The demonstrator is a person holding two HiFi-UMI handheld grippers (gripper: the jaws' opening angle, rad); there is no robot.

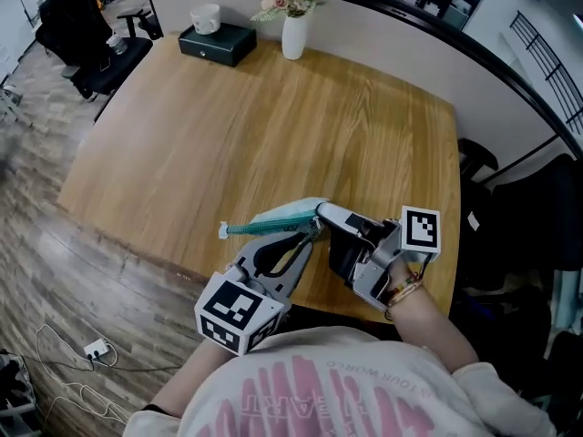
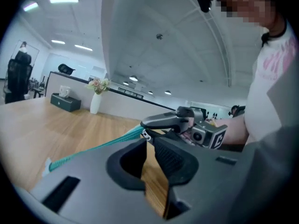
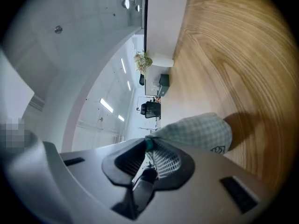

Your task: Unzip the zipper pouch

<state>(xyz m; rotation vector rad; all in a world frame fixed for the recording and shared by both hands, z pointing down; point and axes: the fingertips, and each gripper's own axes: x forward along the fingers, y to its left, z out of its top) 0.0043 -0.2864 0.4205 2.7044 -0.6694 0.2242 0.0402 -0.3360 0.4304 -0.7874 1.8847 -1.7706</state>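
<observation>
right gripper on pouch, left gripper — zipper

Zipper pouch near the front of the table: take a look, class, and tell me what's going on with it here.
A person is working on a checked zipper pouch with a gripper in each hand, near the front edge of a wooden table. The right gripper has its claw clamped on one end of the pouch. The left gripper appears to pinch the small zipper pull close to that end. The teal zipper looks closed along its length, so the unzipping seems not yet done.
</observation>
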